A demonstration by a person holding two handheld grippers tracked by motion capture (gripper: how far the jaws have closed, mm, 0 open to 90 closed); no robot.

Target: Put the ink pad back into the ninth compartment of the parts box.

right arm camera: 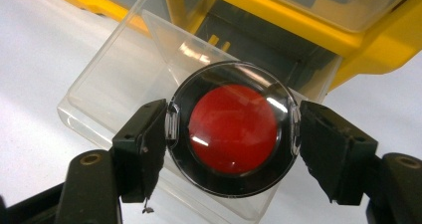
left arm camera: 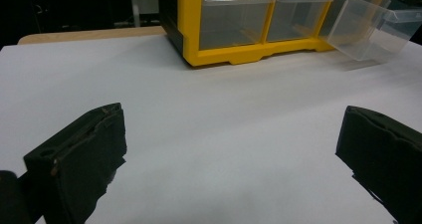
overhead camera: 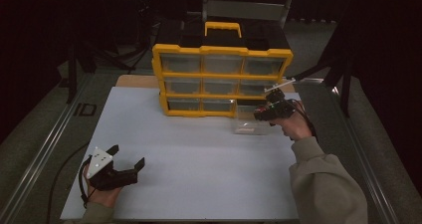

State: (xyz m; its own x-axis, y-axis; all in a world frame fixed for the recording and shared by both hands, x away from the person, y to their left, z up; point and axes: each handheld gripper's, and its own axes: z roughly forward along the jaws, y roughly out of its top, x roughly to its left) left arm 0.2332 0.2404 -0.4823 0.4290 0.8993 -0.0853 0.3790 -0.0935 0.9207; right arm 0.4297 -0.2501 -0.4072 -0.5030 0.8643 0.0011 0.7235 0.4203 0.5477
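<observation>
Between the pads of my right hand-held gripper sits a round clear case with a red disc, clamped at both sides above the pulled-out clear drawer of the yellow organizer. My left hand-held gripper rests on the white counter, jaws apart and holding nothing.

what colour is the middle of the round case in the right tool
Red, ringed in black under a clear lid; the case shows best in the right gripper view.
</observation>
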